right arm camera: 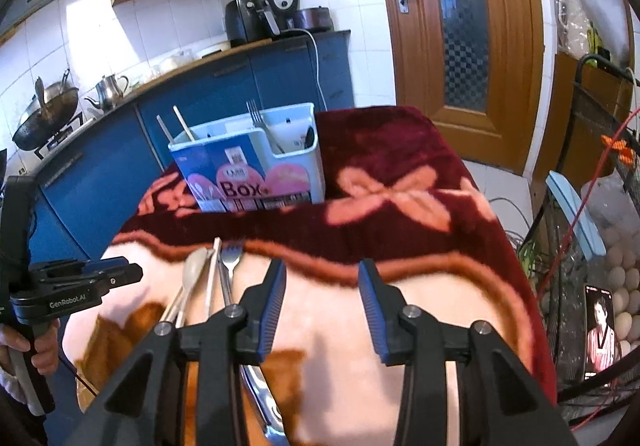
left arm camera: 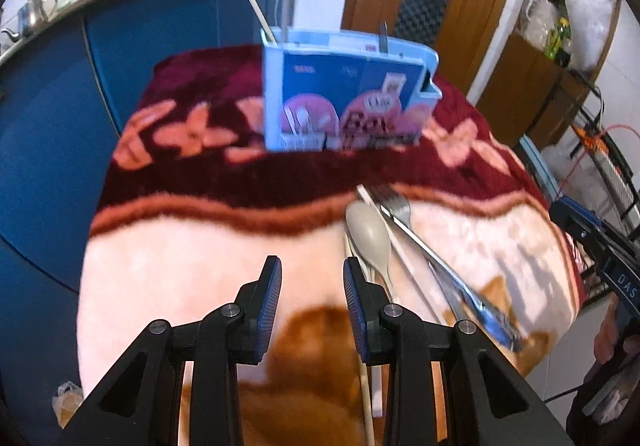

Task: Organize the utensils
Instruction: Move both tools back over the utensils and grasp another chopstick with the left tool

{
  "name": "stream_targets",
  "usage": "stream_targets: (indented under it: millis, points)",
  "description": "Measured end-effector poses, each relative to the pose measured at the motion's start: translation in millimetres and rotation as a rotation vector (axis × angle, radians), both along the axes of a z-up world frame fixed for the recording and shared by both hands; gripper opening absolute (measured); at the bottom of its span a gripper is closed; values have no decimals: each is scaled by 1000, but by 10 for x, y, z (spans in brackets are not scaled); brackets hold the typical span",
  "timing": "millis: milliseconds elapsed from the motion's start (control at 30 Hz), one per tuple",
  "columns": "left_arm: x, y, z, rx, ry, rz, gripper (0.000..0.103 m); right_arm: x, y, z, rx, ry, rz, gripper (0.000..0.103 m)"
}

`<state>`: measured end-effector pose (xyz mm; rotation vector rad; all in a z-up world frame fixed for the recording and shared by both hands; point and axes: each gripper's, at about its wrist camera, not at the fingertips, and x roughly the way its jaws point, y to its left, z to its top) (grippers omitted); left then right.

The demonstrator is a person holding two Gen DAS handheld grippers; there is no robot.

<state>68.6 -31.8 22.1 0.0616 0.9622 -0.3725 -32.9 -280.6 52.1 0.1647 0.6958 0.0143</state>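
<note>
A light blue utensil box (left arm camera: 344,93) stands at the far side of the blanket-covered table (left arm camera: 180,246); it also shows in the right wrist view (right arm camera: 256,169), with chopsticks (right arm camera: 182,125) and a fork (right arm camera: 256,117) standing in it. A beige spoon (left arm camera: 370,238), a metal fork (left arm camera: 424,242) and chopsticks (left arm camera: 400,250) lie together on the blanket, just right of my open, empty left gripper (left arm camera: 312,274). In the right wrist view the spoon (right arm camera: 194,270), chopsticks (right arm camera: 212,274) and fork (right arm camera: 230,266) lie left of my open, empty right gripper (right arm camera: 322,274).
Blue kitchen cabinets (right arm camera: 224,93) with a kettle (right arm camera: 110,87) and a wok (right arm camera: 46,113) stand behind the table. A wooden door (right arm camera: 460,25) is at the back right. A wire rack (right arm camera: 592,205) with eggs and a phone stands right of the table.
</note>
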Motion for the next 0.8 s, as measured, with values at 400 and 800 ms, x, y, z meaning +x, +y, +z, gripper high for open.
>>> stream_targets:
  millis: [400,800]
  points:
    - [91,-165,-253,53,160,-60,32,-38,-6,-81,16,28,15,41]
    - [206,-397,-390,152,262,-138,31,-7,-31,-180,24,57,19,41]
